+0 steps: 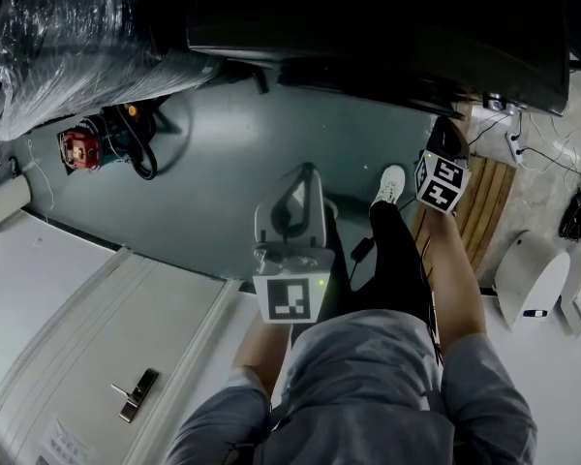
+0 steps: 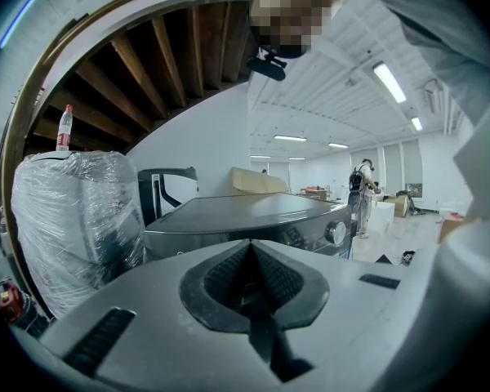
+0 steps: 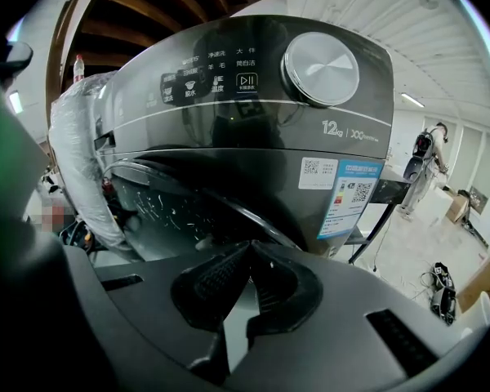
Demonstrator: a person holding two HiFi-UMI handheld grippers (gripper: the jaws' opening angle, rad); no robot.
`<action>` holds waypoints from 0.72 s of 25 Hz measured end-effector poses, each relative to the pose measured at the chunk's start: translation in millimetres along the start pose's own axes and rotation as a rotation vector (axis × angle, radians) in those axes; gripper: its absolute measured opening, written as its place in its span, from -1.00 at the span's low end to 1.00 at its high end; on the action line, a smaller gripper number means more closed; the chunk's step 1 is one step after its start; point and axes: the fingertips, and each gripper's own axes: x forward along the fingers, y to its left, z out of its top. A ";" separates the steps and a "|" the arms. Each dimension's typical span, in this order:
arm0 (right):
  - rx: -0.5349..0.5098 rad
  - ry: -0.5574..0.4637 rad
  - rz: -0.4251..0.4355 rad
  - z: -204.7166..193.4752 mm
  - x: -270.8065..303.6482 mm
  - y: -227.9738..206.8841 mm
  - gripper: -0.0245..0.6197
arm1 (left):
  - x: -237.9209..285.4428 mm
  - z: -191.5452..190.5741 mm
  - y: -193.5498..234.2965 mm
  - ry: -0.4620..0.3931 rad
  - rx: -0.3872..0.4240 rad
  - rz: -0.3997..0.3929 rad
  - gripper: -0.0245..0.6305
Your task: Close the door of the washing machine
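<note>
Head view: the left gripper and the right gripper both point at the dark washing machine ahead of them.

Left gripper view: the jaws are pressed together and empty. The machine stands beyond their tips, with a plastic-wrapped bundle to their left.

Right gripper view: the jaws meet at the tips and hold nothing. The machine's door is just past them and its dial is above.

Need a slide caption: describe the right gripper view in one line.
Right gripper, jaws shut and empty, faces the washing machine, its dial and blue energy label.
</note>
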 end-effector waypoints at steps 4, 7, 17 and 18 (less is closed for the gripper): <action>-0.022 0.000 0.017 0.1 -0.4 -0.1 -0.92 | 3.4 2.5 -2.1 -0.005 -0.006 0.000 -0.93; -0.020 0.003 0.016 -0.7 -0.1 0.0 -0.92 | 4.1 3.8 -3.6 -0.006 -0.001 -0.003 -0.93; -0.042 0.007 0.022 -0.8 -3.0 0.0 -0.92 | -3.5 8.0 -7.6 -0.014 0.009 -0.005 -0.93; -0.041 0.006 0.019 -0.5 -3.4 -0.6 -0.92 | -4.2 8.1 -7.8 -0.014 0.010 -0.006 -0.93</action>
